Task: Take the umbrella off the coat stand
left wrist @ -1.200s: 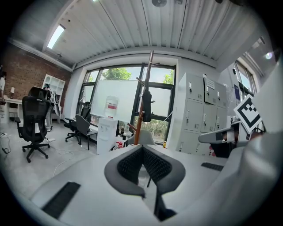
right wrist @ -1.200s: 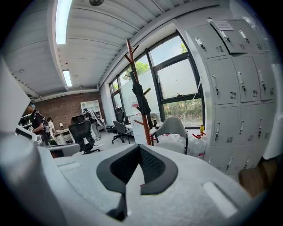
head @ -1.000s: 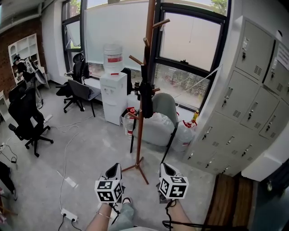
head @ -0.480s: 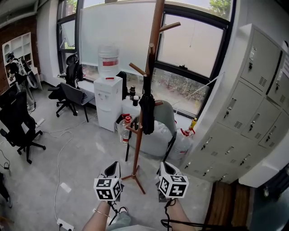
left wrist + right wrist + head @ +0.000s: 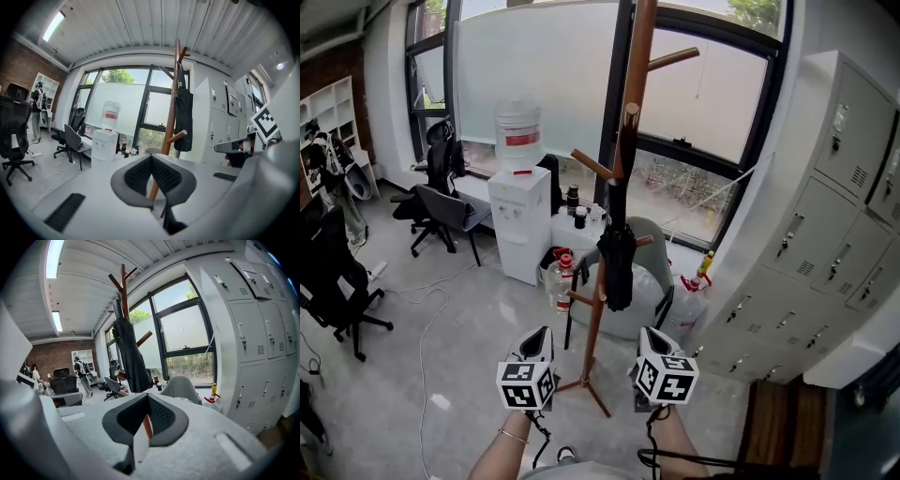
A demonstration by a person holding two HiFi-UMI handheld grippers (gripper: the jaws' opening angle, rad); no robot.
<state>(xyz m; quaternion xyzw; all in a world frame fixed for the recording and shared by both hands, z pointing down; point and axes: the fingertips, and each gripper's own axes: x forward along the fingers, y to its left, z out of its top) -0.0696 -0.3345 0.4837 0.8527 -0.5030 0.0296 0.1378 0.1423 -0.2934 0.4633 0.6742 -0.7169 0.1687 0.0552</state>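
**Umbrella still on the stand, both tools empty**

Grey office floor (image 5: 441, 337) spreads from tall windows (image 5: 703, 103) at the back to a bank of grey lockers (image 5: 825, 234) on the right. The wooden coat stand (image 5: 598, 309) rises from it near the middle of the head view. A furled black umbrella (image 5: 619, 262) hangs from one of the stand's upper pegs, close against the right side of the pole and clear of the floor.

Only the head view shows what crowds the stand's base. Behind it are water bottles and a grey seat, and a water dispenser (image 5: 518, 220) is behind and to the left. The stand's feet on the near side rest on bare floor.

The left gripper view looks up along the pole, with the umbrella to its right and the ribbed ceiling above. The right gripper view alone takes in a brick wall (image 5: 56, 357) and a person (image 5: 79, 376) far back.

Open floor lies in front of the stand and to its left. The lockers close off the right side.

Both forearms enter from the bottom edge. The left hand-held gripper (image 5: 540, 336) and right hand-held gripper (image 5: 645, 336) are side by side, aimed at the stand, with its feet between them. Each one's jaws are pressed together on nothing and well apart from the umbrella.
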